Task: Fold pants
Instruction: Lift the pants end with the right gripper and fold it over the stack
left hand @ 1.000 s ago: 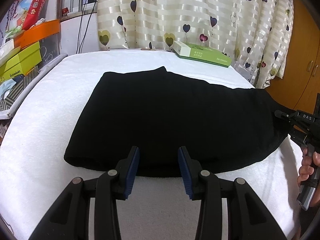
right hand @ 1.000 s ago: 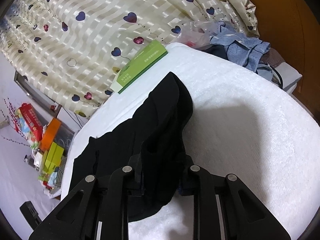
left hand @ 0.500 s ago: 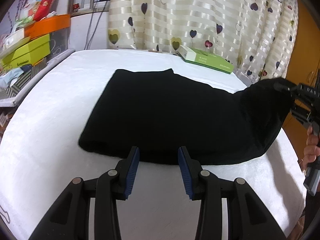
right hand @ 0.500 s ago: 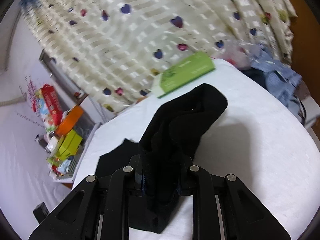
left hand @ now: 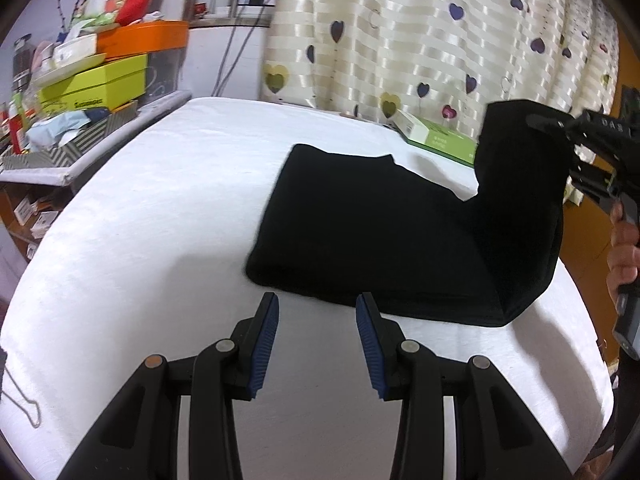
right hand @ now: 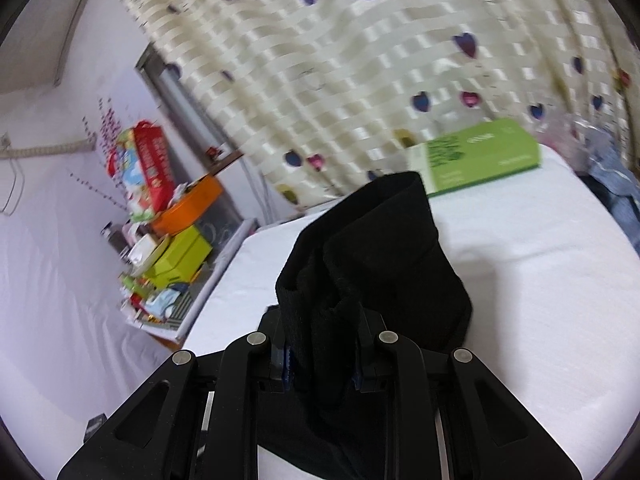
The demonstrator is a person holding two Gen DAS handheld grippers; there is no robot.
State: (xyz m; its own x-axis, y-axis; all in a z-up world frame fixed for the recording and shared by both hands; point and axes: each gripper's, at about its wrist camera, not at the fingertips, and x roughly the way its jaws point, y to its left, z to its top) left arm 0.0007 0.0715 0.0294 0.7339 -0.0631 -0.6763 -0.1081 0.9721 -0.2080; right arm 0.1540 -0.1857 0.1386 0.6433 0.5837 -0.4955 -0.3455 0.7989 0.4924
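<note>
Left wrist view: the black pants (left hand: pixel 372 228) are spread on the white bed (left hand: pixel 160 216), just ahead of the left gripper (left hand: pixel 317 342), whose jaws are held wide apart over bare sheet (nothing between them). One end of the pants is lifted off the bed at right, clamped in the right gripper (right hand: pixel 322 350); its pads are mostly hidden by cloth, apparently closed.

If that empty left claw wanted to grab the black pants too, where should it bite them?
Probably the near-left corner of the pants, approached low from the front. That folded edge lies flat on the white bed just ahead of the open left gripper, thick enough to pinch. The far end is already lifted, clamped in the right gripper.
</note>
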